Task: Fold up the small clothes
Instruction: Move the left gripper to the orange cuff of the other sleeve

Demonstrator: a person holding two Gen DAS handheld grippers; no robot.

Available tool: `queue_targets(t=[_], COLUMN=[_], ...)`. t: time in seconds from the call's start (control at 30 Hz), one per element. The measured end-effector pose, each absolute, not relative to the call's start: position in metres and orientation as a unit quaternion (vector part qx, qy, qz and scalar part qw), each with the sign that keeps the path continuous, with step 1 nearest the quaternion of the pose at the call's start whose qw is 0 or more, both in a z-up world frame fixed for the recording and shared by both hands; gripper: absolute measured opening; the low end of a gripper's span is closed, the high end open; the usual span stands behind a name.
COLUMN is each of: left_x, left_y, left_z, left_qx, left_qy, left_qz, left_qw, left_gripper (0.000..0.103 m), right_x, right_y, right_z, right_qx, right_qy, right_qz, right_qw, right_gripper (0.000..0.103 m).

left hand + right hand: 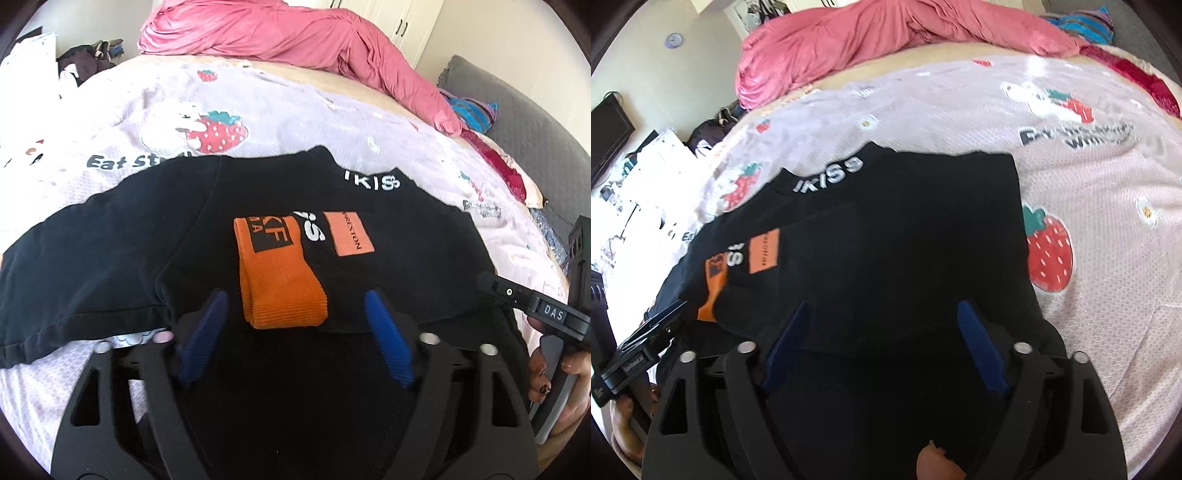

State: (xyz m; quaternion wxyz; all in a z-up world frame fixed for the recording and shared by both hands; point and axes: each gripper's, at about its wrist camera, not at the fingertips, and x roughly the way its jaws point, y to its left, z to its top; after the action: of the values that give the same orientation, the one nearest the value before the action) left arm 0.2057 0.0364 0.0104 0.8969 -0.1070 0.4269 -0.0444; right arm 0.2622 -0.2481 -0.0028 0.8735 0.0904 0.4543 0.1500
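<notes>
A black T-shirt (110, 258) (905, 221) lies flat on the bed, partly folded, with white lettering near its far edge. It carries an orange ribbed band (280, 280) (711, 291) and an orange patch (351, 234) (764, 251). My left gripper (295, 295) is open over the shirt's near edge; the orange band's near end lies between its blue fingers (388, 339) without touching them. My right gripper (883, 304) is open above the plain black right half, with only flat cloth beneath it. Each gripper's body shows at the other view's edge, held by a hand (554, 373).
The shirt rests on a pale strawberry-print sheet (221, 129) (1089, 221). A crumpled pink duvet (295, 33) (886, 33) lies along the far side. A striped blue cloth (469, 110) and a grey quilt (517, 110) sit far right. Clutter stands beyond the bed's left edge (646, 177).
</notes>
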Motion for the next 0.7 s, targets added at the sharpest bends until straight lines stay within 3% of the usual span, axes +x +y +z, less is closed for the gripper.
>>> queue_targets(t=[0.1, 0.17, 0.27, 0.7], left_x=[0.202, 0.198, 0.192, 0.168], left_y=[0.039, 0.041, 0.046, 0.082], left_z=[0.014, 0.018, 0.022, 0.030], left_qx=[-0.112, -0.114, -0.115, -0.137], left_qy=[0.422, 0.416, 0.407, 0.388], left_qz=[-0.040, -0.032, -0.013, 0.045], left_qw=[0.899, 0.902, 0.906, 0.910], left_gripper=[0.082, 0.091, 0.094, 0.094], right_x=[0.260, 0.257, 0.254, 0.238], right_y=[-0.241, -0.238, -0.233, -0.207], right_z=[0.003, 0.007, 0.012, 0.026], right_qx=[0.078, 0.076, 0.068, 0.024], right_qy=[0.441, 0.428, 0.415, 0.376], right_qz=[0.152, 0.161, 0.166, 0.181], right_qw=[0.881, 0.886, 0.892, 0.908], right_gripper=[0.095, 0.095, 0.096, 0.099])
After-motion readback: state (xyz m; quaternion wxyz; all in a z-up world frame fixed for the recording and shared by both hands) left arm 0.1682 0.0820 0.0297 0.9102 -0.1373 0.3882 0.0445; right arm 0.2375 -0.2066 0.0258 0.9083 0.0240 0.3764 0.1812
